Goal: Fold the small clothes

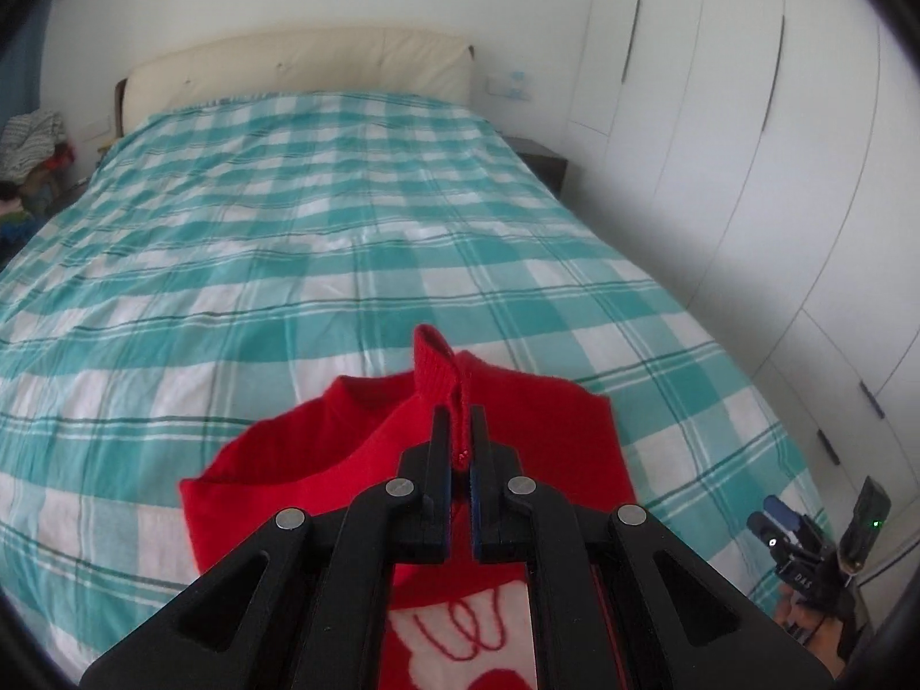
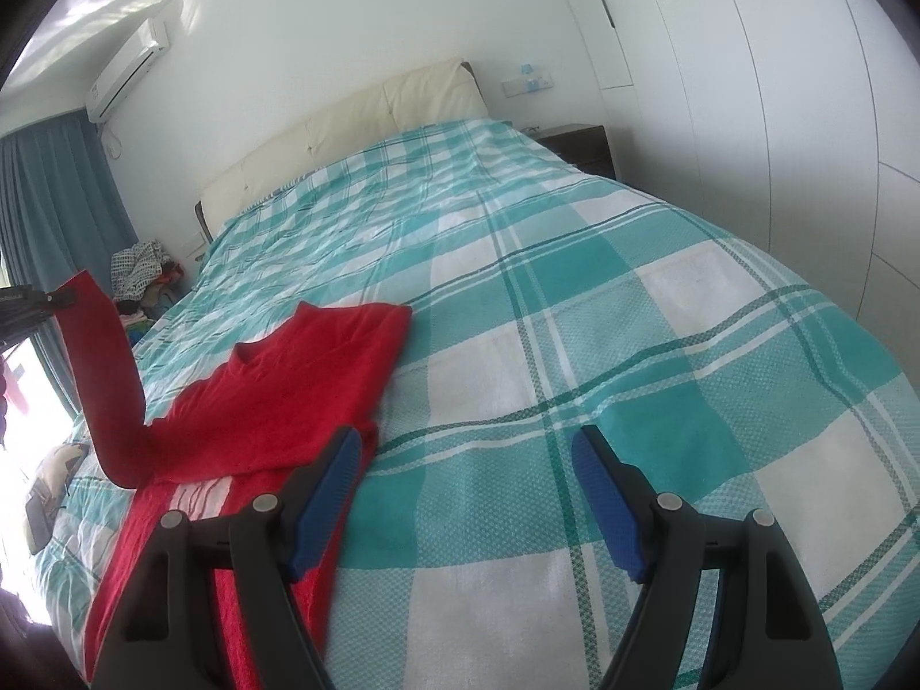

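Observation:
A small red sweater (image 1: pixel 517 420) with a white pattern on its front lies on the teal-and-white checked bed (image 1: pixel 322 218). My left gripper (image 1: pixel 459 420) is shut on the ribbed cuff of its sleeve (image 1: pixel 434 365) and holds the sleeve up above the sweater body. In the right wrist view the sweater (image 2: pixel 276 385) lies at the left, its right side folded over, and the lifted sleeve (image 2: pixel 106 379) rises to the left gripper at the frame's left edge. My right gripper (image 2: pixel 466 443) is open and empty over the bed, just right of the sweater's edge.
A cream headboard (image 1: pixel 299 66) stands at the far end of the bed. White wardrobe doors (image 1: pixel 747 144) line the right side, with a dark nightstand (image 1: pixel 543 164) beside the bed. A pile of clothes (image 1: pixel 34 138) sits at the far left, near blue curtains (image 2: pixel 52 201).

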